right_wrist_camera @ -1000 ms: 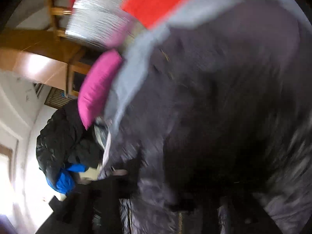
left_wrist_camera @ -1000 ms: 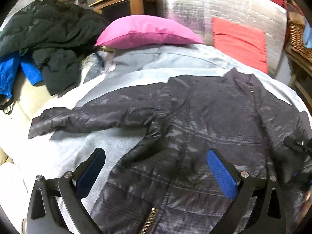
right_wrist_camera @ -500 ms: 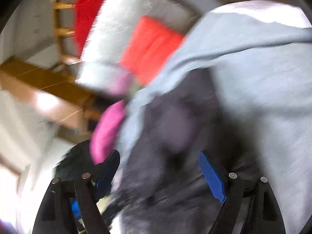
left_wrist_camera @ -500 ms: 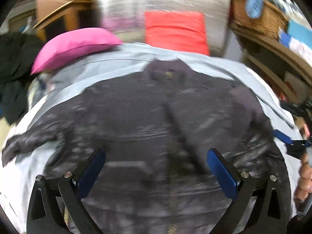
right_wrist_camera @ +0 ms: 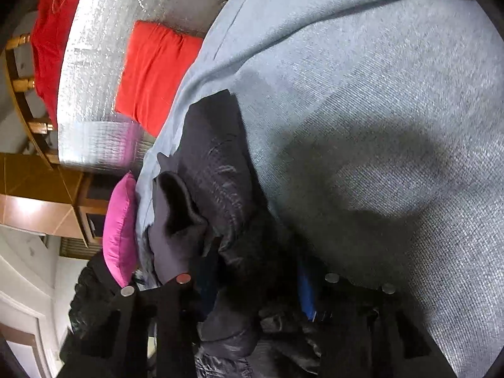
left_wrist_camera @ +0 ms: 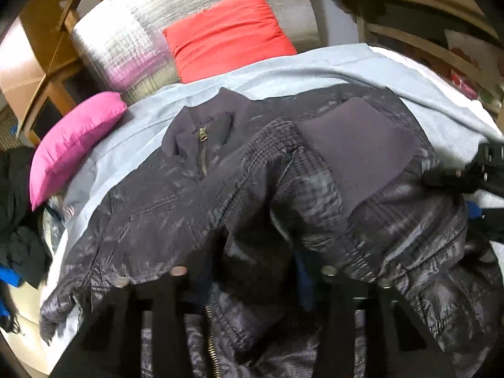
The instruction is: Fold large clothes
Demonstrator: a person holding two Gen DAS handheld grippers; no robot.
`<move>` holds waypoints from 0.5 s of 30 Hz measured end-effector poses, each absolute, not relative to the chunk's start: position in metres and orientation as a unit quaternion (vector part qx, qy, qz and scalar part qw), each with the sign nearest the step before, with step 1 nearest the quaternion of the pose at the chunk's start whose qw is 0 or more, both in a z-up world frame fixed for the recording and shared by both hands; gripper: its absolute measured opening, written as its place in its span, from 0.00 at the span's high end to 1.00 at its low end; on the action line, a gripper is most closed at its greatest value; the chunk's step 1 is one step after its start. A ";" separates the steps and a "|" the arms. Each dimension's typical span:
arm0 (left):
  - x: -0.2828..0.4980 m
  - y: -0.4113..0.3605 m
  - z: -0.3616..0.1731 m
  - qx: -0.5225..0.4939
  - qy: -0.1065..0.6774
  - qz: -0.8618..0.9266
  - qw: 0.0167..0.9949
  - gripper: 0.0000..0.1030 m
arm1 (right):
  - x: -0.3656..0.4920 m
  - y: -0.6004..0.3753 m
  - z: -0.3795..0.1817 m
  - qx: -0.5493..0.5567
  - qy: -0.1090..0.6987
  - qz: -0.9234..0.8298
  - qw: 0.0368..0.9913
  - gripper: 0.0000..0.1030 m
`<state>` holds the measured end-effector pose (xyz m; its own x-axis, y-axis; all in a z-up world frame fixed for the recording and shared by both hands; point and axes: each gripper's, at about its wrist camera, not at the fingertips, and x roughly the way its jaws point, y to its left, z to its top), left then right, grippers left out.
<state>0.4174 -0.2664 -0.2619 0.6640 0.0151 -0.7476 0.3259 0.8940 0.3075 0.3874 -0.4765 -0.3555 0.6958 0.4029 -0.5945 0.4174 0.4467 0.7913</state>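
Note:
A dark quilted jacket (left_wrist_camera: pixel 220 208) lies front-up on a pale blue bedspread (left_wrist_camera: pixel 315 66), its collar and brass zipper (left_wrist_camera: pixel 201 138) pointing away. My left gripper (left_wrist_camera: pixel 252 280) sits low on the jacket's front. Its jaws are closing, with bunched fabric filling the gap between them and draping over the fingers. In the right wrist view the jacket (right_wrist_camera: pixel 217 170) is heaped at the bedspread's (right_wrist_camera: pixel 362 94) left. My right gripper (right_wrist_camera: pixel 255 286) is closing too, with dark fabric packed between its jaws. A blue pad (right_wrist_camera: pixel 305 296) shows beside the cloth.
A pink pillow (left_wrist_camera: pixel 72 145) lies at the bed's far left and a red cushion (left_wrist_camera: pixel 226 34) leans on a silver quilted mat (left_wrist_camera: pixel 126 41) behind. Dark and blue clothes (left_wrist_camera: pixel 15 220) are piled at the left edge. Wooden shelving (left_wrist_camera: pixel 409 6) stands at the right.
Both grippers stood open over the jacket. Now each has dropped into the fabric and narrowed its jaws on it. The left view has swung right, toward the collar and right sleeve.

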 end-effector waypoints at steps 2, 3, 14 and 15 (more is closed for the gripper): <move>0.418 -0.249 -0.251 0.180 0.398 -0.091 0.895 0.66 | 0.389 -0.473 -0.354 0.519 0.392 -0.008 0.759 0.58; 0.420 -0.237 -0.245 0.157 0.400 -0.090 0.898 0.66 | 0.388 -0.474 -0.353 0.520 0.392 -0.008 0.759 0.58; 0.401 -0.050 -0.229 0.022 0.438 0.049 0.897 0.25 | 0.377 -0.474 -0.350 0.512 0.391 -0.018 0.765 0.60; 0.397 -0.041 -0.231 0.017 0.445 0.058 0.894 0.25 | 0.375 -0.478 -0.351 0.515 0.390 -0.018 0.763 0.60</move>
